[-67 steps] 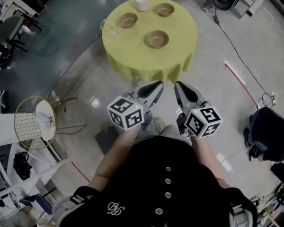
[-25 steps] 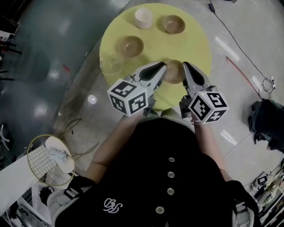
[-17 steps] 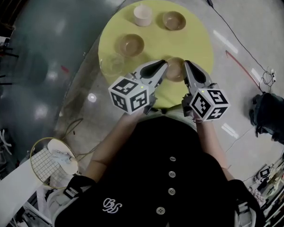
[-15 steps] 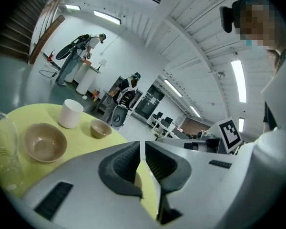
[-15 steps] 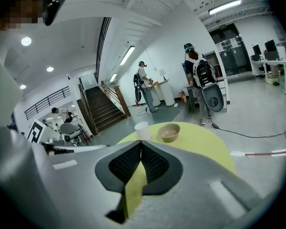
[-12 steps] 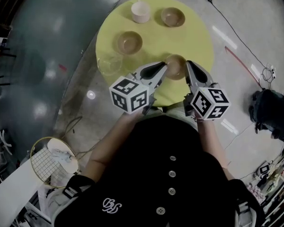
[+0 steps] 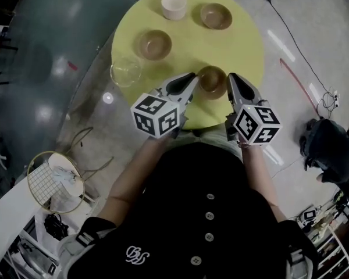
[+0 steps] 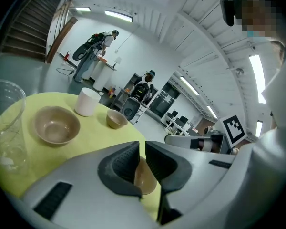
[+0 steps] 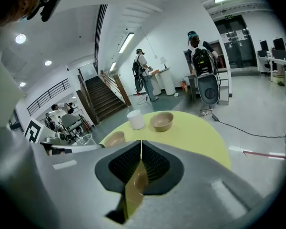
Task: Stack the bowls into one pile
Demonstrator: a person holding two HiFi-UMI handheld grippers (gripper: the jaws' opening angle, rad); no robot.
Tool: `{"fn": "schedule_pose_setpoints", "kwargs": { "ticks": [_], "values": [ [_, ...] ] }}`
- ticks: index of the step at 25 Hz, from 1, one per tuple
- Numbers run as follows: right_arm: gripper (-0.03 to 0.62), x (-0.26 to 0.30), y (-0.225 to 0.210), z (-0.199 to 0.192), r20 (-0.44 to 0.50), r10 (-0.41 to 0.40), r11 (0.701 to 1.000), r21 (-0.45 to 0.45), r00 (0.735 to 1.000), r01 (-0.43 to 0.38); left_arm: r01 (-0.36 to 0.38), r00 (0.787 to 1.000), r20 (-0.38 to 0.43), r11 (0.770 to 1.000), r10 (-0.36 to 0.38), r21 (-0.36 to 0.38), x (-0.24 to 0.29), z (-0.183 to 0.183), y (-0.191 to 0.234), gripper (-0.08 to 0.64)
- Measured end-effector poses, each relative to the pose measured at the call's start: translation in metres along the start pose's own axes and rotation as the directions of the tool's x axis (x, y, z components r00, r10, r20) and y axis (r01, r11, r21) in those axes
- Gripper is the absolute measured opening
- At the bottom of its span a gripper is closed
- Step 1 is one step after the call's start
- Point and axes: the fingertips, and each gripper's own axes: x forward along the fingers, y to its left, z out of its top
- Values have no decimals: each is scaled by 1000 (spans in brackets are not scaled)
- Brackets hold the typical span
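You hold both tools over the near part of the round yellow counter (image 7: 247, 51). The left gripper (image 7: 190, 78) has its fingers drawn together to a thin slit and grasps nothing. Its own view shows only the nearest bowl (image 7: 212, 79) beyond that slit. The right gripper (image 7: 231, 78) has its fingers clenched tip to tip with nothing between them, and the same bowl shows below and beyond them. In the head view the nearest bowl stands upright at about 5 o'clock on the counter. The left gripper's tip is just beside its rim at 9 o'clock and the right gripper's tip just beside its rim at 3 o'clock. Contact cannot be confirmed on either side. The second bowl (image 7: 154, 43) stands upright at about 9 o'clock on the counter, well apart from the nearest one. The third bowl (image 7: 216, 15) stands upright at about 1 o'clock, near the far edge. All three are tan and empty, and each stands singly. A white cup (image 7: 173, 4) stands at 12 o'clock near the far edge, at the third bowl's 9 o'clock side. A clear glass vessel (image 7: 125, 71) stands at about 8 o'clock, at the counter's rim. On the grey floor a dark bag (image 7: 328, 150) lies off the counter's 4 o'clock side, well apart from it.
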Motion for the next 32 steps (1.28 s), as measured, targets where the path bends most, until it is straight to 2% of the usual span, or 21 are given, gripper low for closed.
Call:
{"fn": "schedule_pose_setpoints", "kwargs": {
  "ticks": [7,12,15,17,21,23,24,32],
  "values": [
    [2,8,-17,-3,-87,71,997,-26,994,-74,-78,997,11,994,79,-73,12,-15,0,26],
    [8,18,-27,-17,-174,106,993,-28,979,-113,-154,987,23,979,158,-133,15,-28,8,28],
    [60,21,-30,-24,-218,130,990,-25,967,-139,-195,979,23,968,201,-159,14,-35,15,28],
    [67,22,-33,-27,-236,143,988,-21,961,-152,-215,975,23,961,223,-174,15,-39,18,28],
    [82,26,-40,-36,-275,152,987,-13,949,-162,-241,967,36,948,254,-208,16,-44,24,39],
    [86,29,-43,-42,-296,160,986,-4,942,-168,-251,964,27,942,263,-223,17,-50,26,100],
    [87,31,-44,-44,-305,163,985,0,938,-171,-255,964,19,940,266,-228,18,-53,26,106],
    [107,38,-52,-64,-365,174,983,10,915,-183,-292,953,-7,916,301,-274,25,-72,32,112]
  ]
}}
